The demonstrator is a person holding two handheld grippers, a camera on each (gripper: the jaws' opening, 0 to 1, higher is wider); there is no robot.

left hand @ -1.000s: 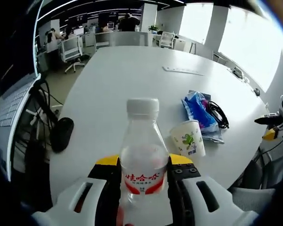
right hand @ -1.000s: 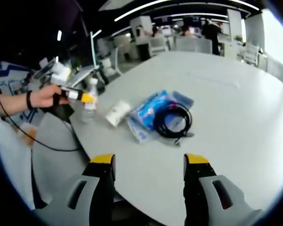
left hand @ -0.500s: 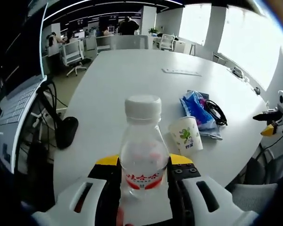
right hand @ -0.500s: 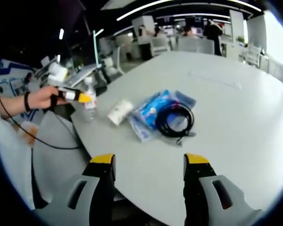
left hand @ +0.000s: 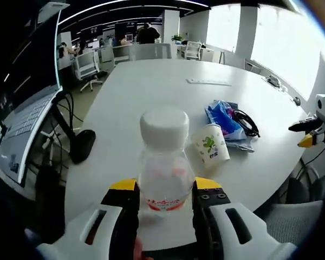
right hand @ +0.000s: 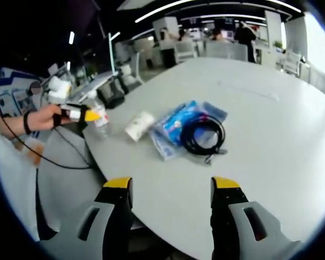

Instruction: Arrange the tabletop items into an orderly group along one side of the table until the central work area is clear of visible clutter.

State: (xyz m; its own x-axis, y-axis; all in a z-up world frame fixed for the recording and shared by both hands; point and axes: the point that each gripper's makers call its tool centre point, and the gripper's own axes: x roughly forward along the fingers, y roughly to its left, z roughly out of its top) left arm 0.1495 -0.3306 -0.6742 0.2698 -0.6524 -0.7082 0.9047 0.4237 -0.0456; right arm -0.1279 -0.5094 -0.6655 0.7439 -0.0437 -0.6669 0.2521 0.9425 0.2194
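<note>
A clear water bottle [left hand: 165,162] with a white cap and red label sits between the jaws of my left gripper [left hand: 164,187], which is shut on it. Its cap leans toward the camera. In the right gripper view the same bottle [right hand: 101,122] is at the table's near-left edge, held by the left gripper [right hand: 85,115] in a person's hand. A printed paper cup [left hand: 210,143] stands just beyond it; a blue packet [left hand: 222,116] and a coiled black cable [left hand: 244,122] lie behind. My right gripper [right hand: 172,187] is open over the table edge, nothing between its jaws.
The white oval table [left hand: 151,92] stretches far back, with a flat pale strip [left hand: 208,82] at mid-table. A black object [left hand: 82,145] sits on the floor to the left. Office chairs [left hand: 86,64] and desks stand beyond. The right gripper [left hand: 309,132] shows at the right edge.
The bottle in my left gripper has tipped toward the camera, its label sinking lower between the jaws, and the left view has pulled back. The right gripper has stayed open and nearly still.
</note>
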